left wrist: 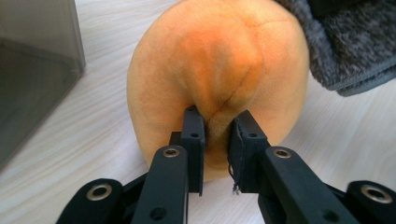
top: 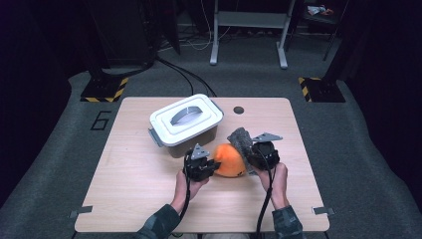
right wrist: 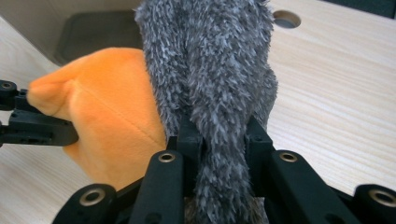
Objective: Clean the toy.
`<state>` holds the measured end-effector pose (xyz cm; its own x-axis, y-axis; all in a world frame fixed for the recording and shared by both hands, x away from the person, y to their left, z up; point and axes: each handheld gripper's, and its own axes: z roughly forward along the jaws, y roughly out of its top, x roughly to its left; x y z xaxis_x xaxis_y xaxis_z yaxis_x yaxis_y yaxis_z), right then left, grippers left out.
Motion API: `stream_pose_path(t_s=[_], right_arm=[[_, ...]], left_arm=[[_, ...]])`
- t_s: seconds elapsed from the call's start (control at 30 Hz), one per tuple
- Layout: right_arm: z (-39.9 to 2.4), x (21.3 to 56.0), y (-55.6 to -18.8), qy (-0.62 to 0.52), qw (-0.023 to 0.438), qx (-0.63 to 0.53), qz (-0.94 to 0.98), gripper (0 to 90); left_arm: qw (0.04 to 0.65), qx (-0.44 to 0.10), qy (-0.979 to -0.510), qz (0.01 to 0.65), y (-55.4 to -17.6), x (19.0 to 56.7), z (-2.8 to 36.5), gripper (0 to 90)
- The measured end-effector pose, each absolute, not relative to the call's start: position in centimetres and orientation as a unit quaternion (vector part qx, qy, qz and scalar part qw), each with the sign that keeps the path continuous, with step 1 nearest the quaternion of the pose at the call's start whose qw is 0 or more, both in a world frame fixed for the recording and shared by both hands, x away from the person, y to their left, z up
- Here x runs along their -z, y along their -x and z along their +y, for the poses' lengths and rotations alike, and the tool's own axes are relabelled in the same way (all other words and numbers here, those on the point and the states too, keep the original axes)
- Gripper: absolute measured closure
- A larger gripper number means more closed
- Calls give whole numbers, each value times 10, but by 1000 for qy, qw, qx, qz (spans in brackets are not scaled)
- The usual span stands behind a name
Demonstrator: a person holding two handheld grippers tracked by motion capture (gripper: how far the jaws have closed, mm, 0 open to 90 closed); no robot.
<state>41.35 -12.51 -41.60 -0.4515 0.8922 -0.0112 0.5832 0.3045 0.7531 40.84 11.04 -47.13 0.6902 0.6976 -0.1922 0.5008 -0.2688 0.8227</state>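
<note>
While the left gripper [left wrist: 215,126] pinches the orange plush toy's [left wrist: 219,70] nine o'clock fold and the right gripper [right wrist: 219,133] clamps its grey furry part [right wrist: 210,70], the small fold may slip.

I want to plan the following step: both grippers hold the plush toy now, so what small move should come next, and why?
Probably lift it together toward the closed box. The left gripper pinches a fold of the orange plush toy, and the right gripper clamps its grey furry part, so both grips look secure while the toy rests on the table.

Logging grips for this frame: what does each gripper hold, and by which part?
Left gripper pinches a fold of the orange plush; right gripper clamps the grey fuzzy cloth near its lower end.
</note>
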Motion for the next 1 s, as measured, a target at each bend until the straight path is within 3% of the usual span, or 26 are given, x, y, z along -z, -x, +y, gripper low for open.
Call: stream_pose_path(t_s=[0.4,0.67,1.0], right_arm=[[-113,392,-394,-431,217,-391,784,738],[-91,408,-402,-427,212,-364,800,738],[-119,424,-415,-470,213,-341,786,738]], left_arm=[[495,-65,-771,394,-408,459,104,787],[486,-70,-773,402,-411,465,108,783],[484,-68,-770,410,-413,468,112,781]])
